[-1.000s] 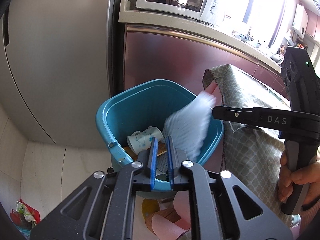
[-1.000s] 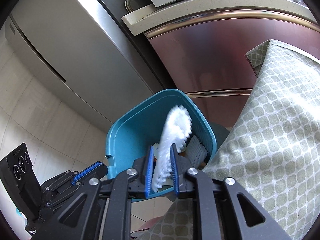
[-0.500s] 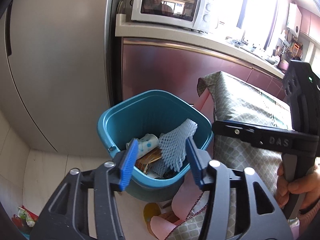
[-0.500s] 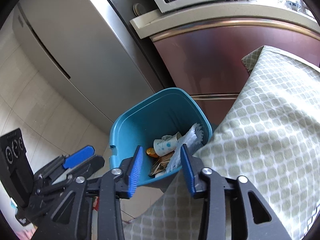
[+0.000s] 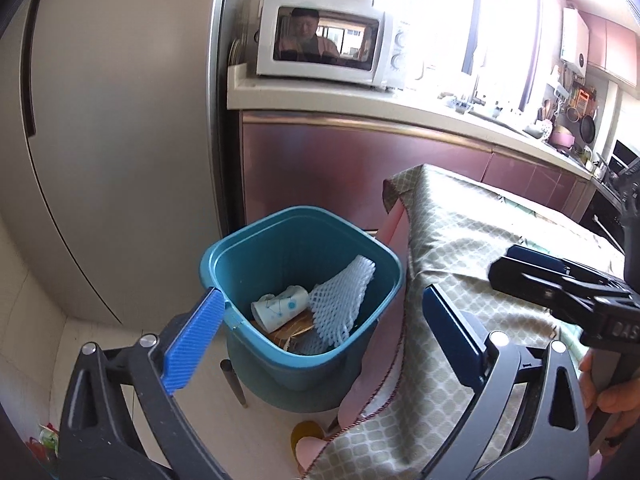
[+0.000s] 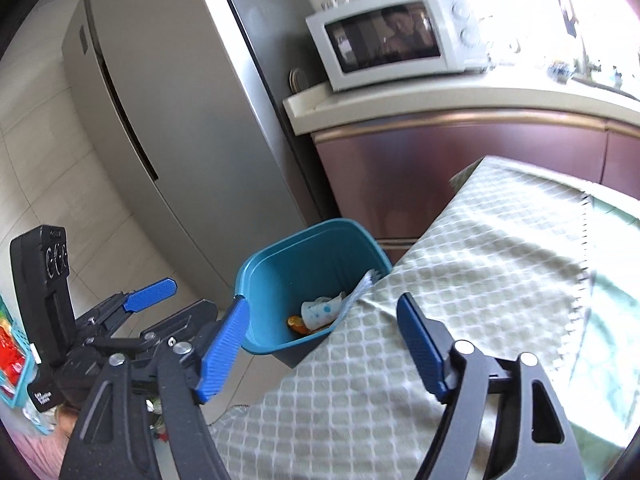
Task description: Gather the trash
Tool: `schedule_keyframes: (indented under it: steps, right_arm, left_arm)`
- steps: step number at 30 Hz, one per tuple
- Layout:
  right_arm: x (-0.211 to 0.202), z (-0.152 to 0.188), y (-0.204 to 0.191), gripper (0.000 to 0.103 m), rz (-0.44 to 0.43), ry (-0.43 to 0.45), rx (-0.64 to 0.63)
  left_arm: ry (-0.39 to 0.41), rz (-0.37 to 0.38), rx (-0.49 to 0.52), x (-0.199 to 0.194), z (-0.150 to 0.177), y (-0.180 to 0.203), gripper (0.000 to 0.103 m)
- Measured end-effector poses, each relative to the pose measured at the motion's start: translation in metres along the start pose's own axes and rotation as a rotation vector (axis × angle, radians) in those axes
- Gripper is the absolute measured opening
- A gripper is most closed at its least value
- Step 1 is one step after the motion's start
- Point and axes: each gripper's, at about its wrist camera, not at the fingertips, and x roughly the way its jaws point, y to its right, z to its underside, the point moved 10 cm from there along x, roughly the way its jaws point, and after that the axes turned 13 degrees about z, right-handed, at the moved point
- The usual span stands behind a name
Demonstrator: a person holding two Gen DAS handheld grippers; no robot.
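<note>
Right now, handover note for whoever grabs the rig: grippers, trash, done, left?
Left gripper: open, holding nothing, above the blue bin.
Right gripper: open, holding nothing, over the tablecloth edge beside the bin.
In the bin: white foam net, paper cup, brown wrapper.
Done: net and cup are binned.
Left: an orange piece lies on the floor below the bin; the tabletop is mostly out of view, so check it for more trash.

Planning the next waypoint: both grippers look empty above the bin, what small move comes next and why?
Probably swing the open right gripper over the patterned green tablecloth to seek more trash: the white foam net sleeve already lies in the teal plastic bin.
</note>
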Motion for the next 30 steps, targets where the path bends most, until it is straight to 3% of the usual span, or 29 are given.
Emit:
schedule_keyframes:
  steps: [14,30]
  right_arm:
    - [-0.091,0.018,0.046,0.096,0.2,0.211,0.016]
    - [-0.177,0.04,0.095,0.096,0.405,0.378,0.061]
  left_arm:
    - [0.135,0.043,0.069,-0.049,-0.005,0.053,0.097]
    - [0.216,0.1,0.19,-0.083,0.002,0.138,0.097]
